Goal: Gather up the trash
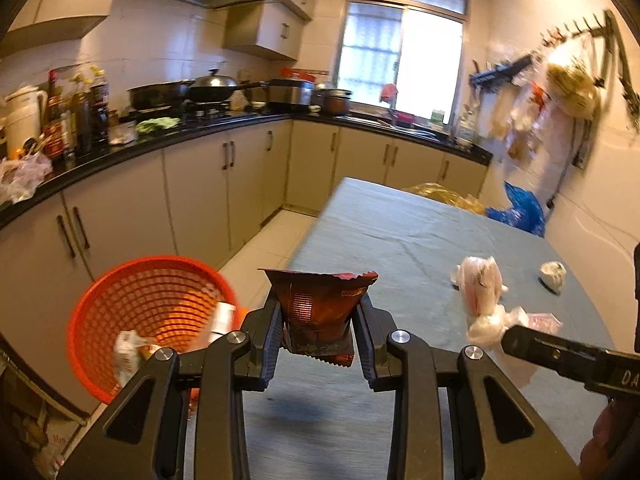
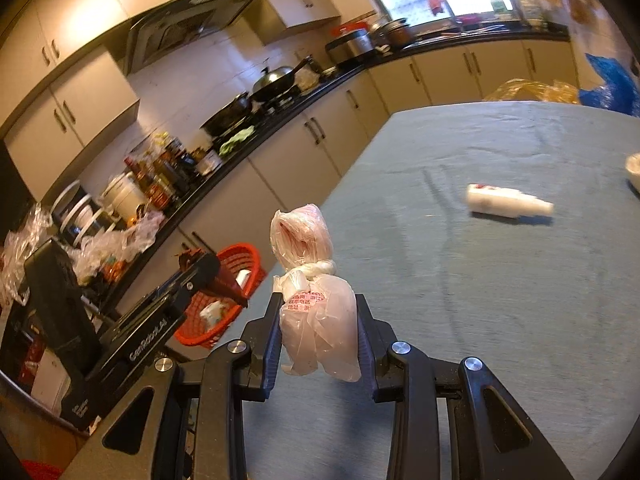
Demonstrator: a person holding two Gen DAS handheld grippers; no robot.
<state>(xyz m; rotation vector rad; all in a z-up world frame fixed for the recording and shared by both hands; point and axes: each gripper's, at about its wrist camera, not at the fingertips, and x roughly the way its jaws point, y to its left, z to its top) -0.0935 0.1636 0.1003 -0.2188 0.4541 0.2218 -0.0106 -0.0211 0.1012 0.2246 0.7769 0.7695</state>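
My left gripper (image 1: 318, 322) is shut on a dark red snack wrapper (image 1: 318, 312) and holds it above the table's left edge, right of the orange basket (image 1: 120, 312). My right gripper (image 2: 318, 328) is shut on a knotted pink-white plastic bag (image 2: 312, 300), lifted over the table (image 2: 500, 300). The same bag (image 1: 482, 292) and the right gripper's body show at the right of the left wrist view. A white squeeze tube (image 2: 508, 202) lies on the table. A crumpled white wad (image 1: 554, 276) lies further right. The basket (image 2: 224, 308) holds some white trash.
The table (image 1: 400, 240) has a grey-green cloth. Yellow (image 1: 444, 196) and blue (image 1: 520, 210) plastic bags sit at its far end. A black counter (image 1: 160, 140) with pots, bottles and bags runs along the left and back. Beige cabinets stand below it.
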